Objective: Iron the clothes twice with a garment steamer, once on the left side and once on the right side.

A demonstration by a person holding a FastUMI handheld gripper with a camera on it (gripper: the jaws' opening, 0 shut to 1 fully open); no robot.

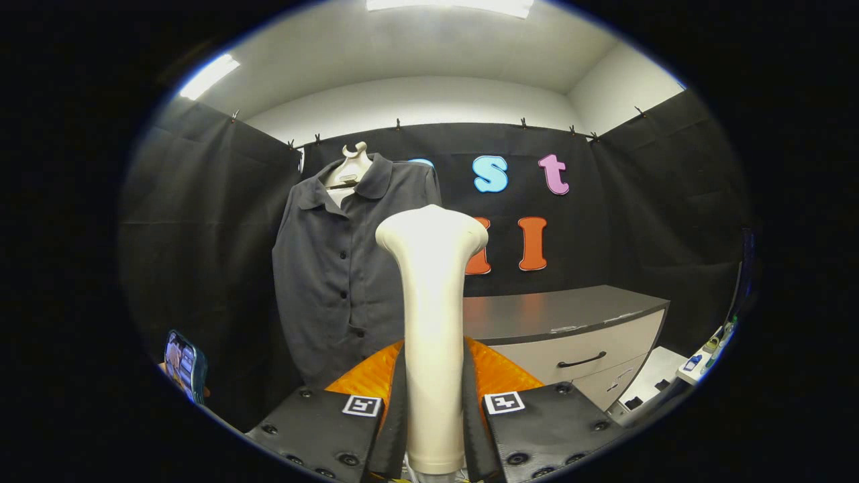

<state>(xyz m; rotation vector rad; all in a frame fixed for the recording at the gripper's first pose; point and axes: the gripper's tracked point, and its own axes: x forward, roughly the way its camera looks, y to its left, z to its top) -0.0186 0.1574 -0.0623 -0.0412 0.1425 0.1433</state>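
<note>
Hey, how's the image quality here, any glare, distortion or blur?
Gripper view: strong fisheye bending of the cabinet and walls; ceiling lights blown out; soft sheen on the cabinet top; the steamer, clamped in the gripper, is bright but sharp; the shirt is dim, its buttons readable.

At the lower centre of the frame, the gripper [433, 365] I am operating remotely is showing two broad black plates [315, 433], each studded with round dark screws [517, 458]. Each plate is carrying a square black-and-white marker [362, 405] at its inner top corner. The ribbed fingers [397, 402] are pressing both sides of the steamer handle [433, 302].
</note>
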